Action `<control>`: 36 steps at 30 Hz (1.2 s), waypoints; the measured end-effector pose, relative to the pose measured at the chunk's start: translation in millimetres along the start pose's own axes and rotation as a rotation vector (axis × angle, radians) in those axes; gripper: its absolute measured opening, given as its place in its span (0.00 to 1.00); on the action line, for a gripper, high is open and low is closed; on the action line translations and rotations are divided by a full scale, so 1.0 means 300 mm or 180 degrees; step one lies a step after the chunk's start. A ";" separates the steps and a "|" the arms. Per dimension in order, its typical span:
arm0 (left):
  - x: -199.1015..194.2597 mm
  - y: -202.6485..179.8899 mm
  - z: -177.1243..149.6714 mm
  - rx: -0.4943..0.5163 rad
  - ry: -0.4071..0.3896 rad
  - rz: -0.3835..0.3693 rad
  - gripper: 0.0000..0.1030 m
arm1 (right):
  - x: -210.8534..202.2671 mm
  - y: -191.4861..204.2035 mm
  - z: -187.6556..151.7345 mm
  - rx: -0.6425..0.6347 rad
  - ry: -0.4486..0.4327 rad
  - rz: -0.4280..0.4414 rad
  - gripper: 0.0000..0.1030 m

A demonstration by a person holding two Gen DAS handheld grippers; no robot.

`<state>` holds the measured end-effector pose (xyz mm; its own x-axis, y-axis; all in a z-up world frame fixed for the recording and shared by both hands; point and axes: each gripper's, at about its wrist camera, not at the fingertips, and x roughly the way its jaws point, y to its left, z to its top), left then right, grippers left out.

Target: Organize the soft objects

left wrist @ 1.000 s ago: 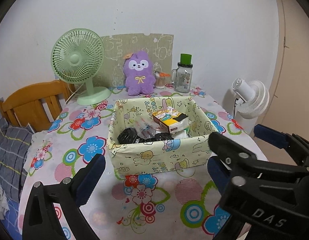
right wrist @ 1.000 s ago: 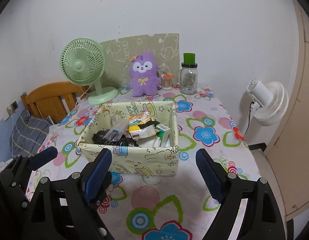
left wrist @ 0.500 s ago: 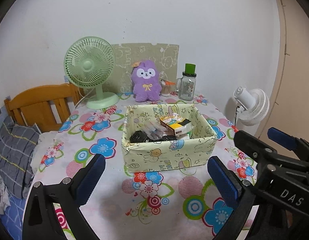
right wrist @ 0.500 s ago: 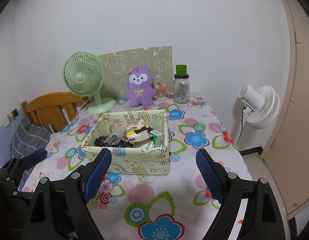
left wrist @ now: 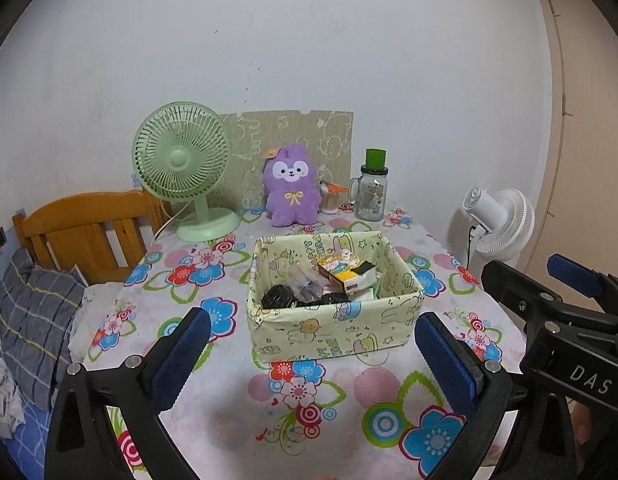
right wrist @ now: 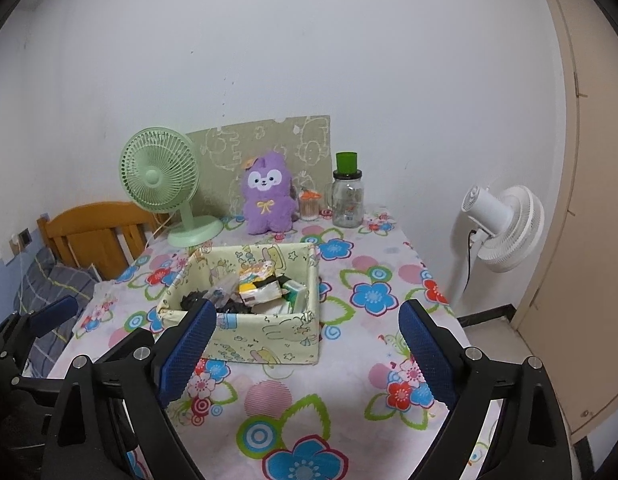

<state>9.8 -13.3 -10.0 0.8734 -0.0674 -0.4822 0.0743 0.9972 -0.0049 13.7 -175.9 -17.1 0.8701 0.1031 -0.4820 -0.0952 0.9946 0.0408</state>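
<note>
Left wrist view: left gripper [left wrist: 311, 354] jaws apart, empty. Fabric bin [left wrist: 333, 330] sits mid-table straight ahead, long axis across the view; right gripper [left wrist: 549, 288] off its right side.

Right wrist view: right gripper [right wrist: 305, 350] empty, jaws opening. Bin [right wrist: 269, 340] ahead-left; purple plush [right wrist: 267, 200] upright at the table's far edge, beyond the bin. Neither gripper clearly nearer.

Right gripper [right wrist: 305, 344] jaws opening, nothing between; fabric basket [right wrist: 269, 336] mid-table; purple plush [right wrist: 267, 200] at table's [right wrist: 349, 400] far edge.
</note>
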 end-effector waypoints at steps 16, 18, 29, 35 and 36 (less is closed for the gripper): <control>-0.010 0.015 0.017 -0.0028 -0.0094 0.0020 1.00 | -0.010 -0.041 0.014 0.0074 -0.0051 -0.0041 0.92; -0.007 0.020 0.019 -0.0045 -0.0095 0.0022 1.00 | -0.010 -0.042 0.014 0.0068 -0.0052 -0.0054 0.92; 0.010 0.013 0.022 -0.0038 -0.0050 0.0038 1.00 | -0.003 -0.043 0.014 0.0110 -0.0039 -0.0067 0.92; 0.018 0.015 0.025 -0.0041 -0.0044 0.0052 1.00 | 0.007 -0.036 0.018 0.0117 -0.0044 -0.0033 0.92; 0.019 0.016 0.026 -0.0042 -0.0044 0.0056 1.00 | 0.008 -0.032 0.019 0.0104 -0.0047 -0.0026 0.92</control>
<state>18.9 -9.2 -5.8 0.8812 -0.0503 -0.4701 0.0526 0.9986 -0.0081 19.5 -185.3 -13.7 0.8778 0.0948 -0.4695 -0.0724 0.9952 0.0655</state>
